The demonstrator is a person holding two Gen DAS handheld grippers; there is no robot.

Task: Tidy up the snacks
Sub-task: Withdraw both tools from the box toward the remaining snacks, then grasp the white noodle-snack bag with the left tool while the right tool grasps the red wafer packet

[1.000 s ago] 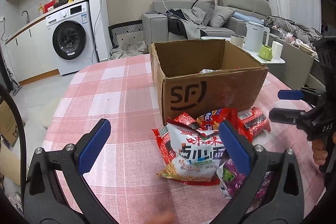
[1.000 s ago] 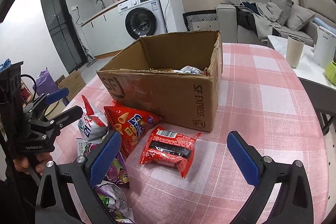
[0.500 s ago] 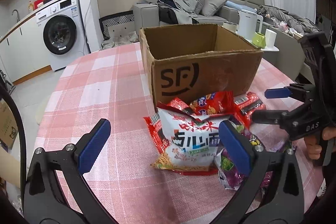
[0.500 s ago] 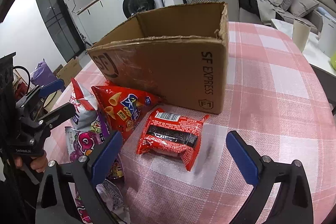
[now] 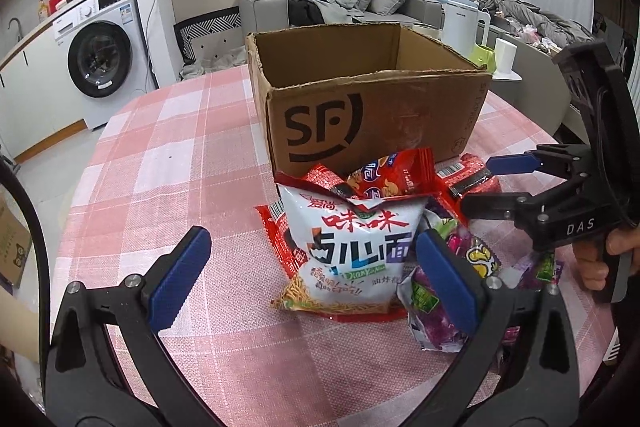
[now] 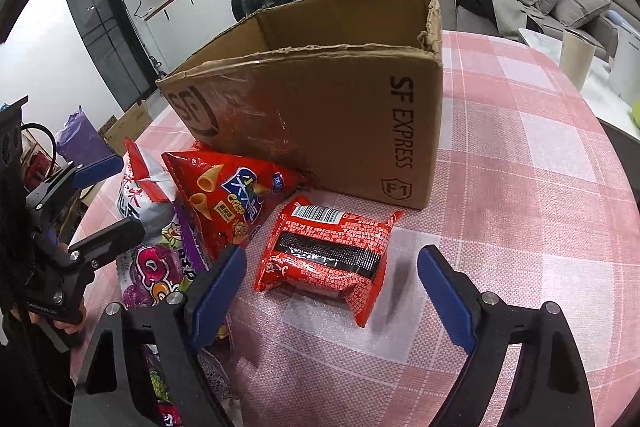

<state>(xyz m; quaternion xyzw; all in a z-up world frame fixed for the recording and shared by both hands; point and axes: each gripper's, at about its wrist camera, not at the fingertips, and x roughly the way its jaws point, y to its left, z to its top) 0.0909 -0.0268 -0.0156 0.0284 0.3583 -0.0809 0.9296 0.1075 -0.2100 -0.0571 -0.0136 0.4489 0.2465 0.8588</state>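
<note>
A red snack pack (image 6: 326, 255) lies flat on the bench (image 6: 520, 227) before the cardboard box (image 6: 332, 115), between the closing jaws of the right hand-held gripper (image 6: 326, 291), untouched. The left hand-held gripper (image 5: 308, 267) gapes wide around a white noodle bag (image 5: 352, 247).

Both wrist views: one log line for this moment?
left gripper: open over white noodle bag | right gripper: closing, red packet between jaws, untouched | cardboard box: upright
</note>
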